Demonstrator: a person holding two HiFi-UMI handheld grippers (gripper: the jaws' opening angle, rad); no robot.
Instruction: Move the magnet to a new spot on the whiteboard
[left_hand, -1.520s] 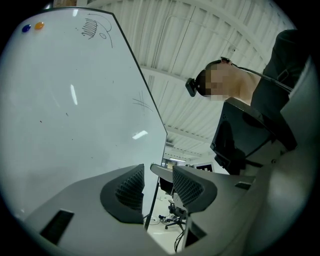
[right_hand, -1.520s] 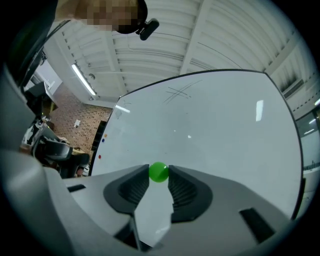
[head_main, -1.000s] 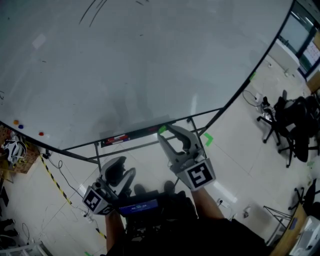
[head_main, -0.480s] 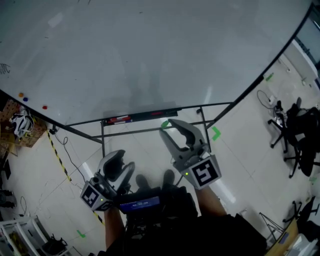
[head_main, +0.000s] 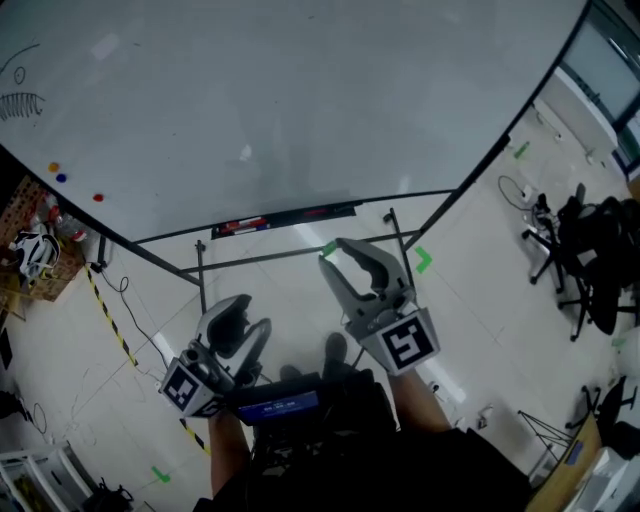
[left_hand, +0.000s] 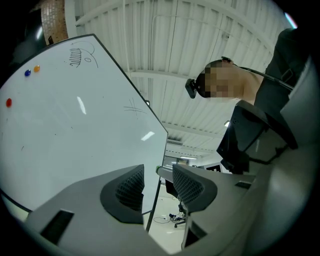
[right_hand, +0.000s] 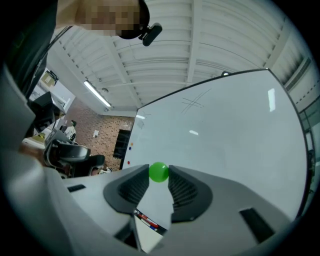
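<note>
The whiteboard (head_main: 300, 100) fills the upper part of the head view and stands in front of both grippers. My right gripper (head_main: 335, 252) is shut on a small green magnet (right_hand: 159, 172), pinched at the very tips of its jaws and held short of the board's lower edge. Down at the left, my left gripper (head_main: 252, 312) is open with nothing between its jaws, and it points up along the board (left_hand: 75, 125). Near the board's left edge sit an orange magnet (head_main: 53, 167), a blue magnet (head_main: 62, 178) and a red magnet (head_main: 98, 197).
A pen tray (head_main: 285, 217) with markers runs along the board's bottom edge, on a metal stand. Office chairs (head_main: 590, 260) stand on the floor at the right. Yellow-black tape (head_main: 110, 320) and clutter (head_main: 30, 250) lie at the left.
The head view has swung, so the board's left end and its three magnets show further in. Both grippers keep about the same place, and the right one still grips the green magnet.
</note>
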